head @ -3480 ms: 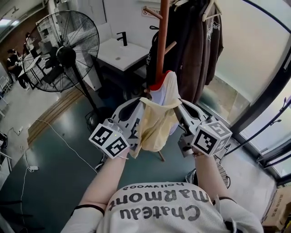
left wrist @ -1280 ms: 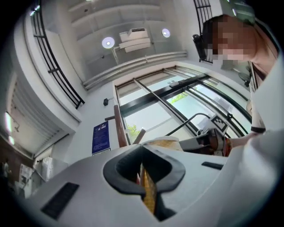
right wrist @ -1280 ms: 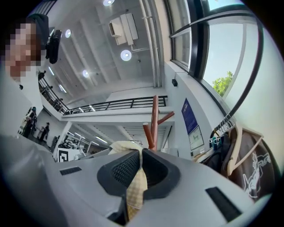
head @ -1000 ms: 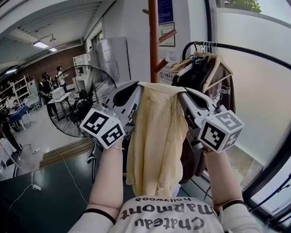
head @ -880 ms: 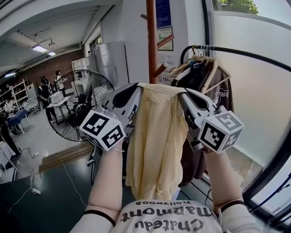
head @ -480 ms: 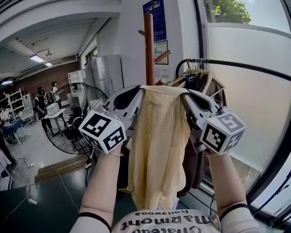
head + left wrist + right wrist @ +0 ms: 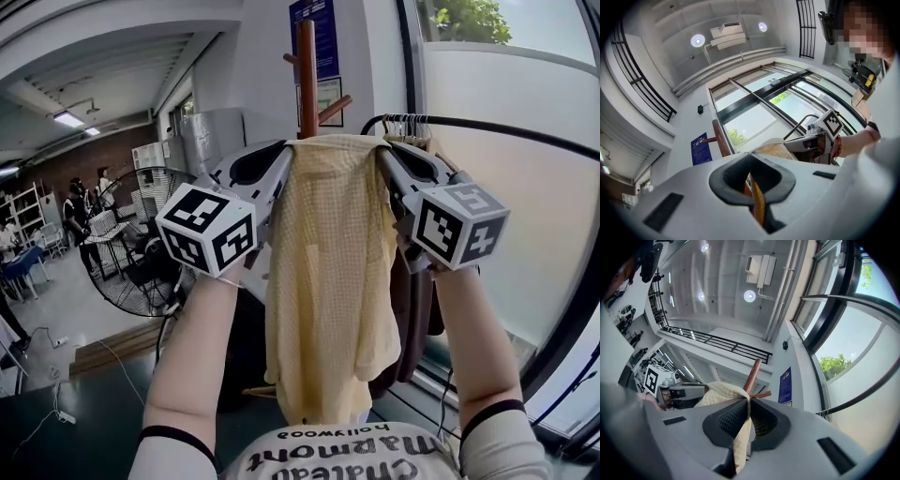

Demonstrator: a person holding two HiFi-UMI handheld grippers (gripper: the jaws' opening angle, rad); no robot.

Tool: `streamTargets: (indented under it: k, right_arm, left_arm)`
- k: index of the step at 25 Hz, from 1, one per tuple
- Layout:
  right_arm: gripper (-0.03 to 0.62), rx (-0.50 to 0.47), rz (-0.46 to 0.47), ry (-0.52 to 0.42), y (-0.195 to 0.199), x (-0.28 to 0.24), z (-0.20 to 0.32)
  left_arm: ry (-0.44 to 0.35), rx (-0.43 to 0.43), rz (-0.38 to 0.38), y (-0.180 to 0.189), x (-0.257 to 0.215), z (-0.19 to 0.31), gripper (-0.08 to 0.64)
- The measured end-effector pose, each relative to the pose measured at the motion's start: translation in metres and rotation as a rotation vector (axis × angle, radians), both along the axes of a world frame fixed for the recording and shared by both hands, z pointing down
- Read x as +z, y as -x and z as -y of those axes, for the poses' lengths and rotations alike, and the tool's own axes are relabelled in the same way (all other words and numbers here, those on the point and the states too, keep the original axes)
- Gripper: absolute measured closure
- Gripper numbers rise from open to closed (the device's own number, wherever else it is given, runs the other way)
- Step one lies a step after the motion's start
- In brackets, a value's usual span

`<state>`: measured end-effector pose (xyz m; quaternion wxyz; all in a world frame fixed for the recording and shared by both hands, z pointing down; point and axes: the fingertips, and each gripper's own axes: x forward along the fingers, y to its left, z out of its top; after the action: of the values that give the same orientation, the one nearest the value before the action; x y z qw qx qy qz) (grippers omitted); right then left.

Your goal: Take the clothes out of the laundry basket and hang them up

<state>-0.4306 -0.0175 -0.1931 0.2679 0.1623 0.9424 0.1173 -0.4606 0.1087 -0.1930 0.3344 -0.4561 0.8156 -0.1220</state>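
1. Head view puts the yellow garment point(image 7: 323, 272) at the centre. Its top edge is stretched between the two tools, and the cloth hangs down toward 6 o'clock in front of the person's chest.
2. The left tool point(image 7: 284, 161) holds the garment's upper corner at 11 o'clock. In the left gripper view its jaws are closed on a thin fold of the yellow cloth.
3. The right tool point(image 7: 384, 157) holds the other upper corner at 1 o'clock. In the right gripper view its jaws are clamped on the cloth, which runs down between them.
4. Both tools are held high and tip upward. Their marker cubes point(image 7: 206, 230) sit at 9 and 3 o'clock of the garment.
5. A wooden coat stand point(image 7: 307, 80) rises just behind the garment's top edge at 12 o'clock, with a peg angling out to its right.
6. A dark clothes rail point(image 7: 497, 127) runs off toward 2 o'clock with hangers point(image 7: 408, 122) bunched at its near end. A dark garment point(image 7: 417, 309) hangs below them, beside the yellow one at 4 o'clock.
7. A standing fan point(image 7: 131, 272) is at 8 o'clock, and people point(image 7: 75, 211) stand well beyond it.
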Motion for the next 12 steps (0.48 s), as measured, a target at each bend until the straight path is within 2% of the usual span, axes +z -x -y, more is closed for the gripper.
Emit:
streamTargets:
  k: [3, 12]
  right_arm:
    - [0.552, 0.014, 0.011, 0.011, 0.006, -0.009, 0.002]
    - [0.551, 0.088, 0.093, -0.013, 0.015, -0.041, 0.002]
  left_arm:
    - [-0.018, 0.025, -0.003, 0.001, -0.009, -0.001, 0.546]
    - [-0.051, 0.006, 0.098, -0.003, -0.039, -0.009, 0.546]
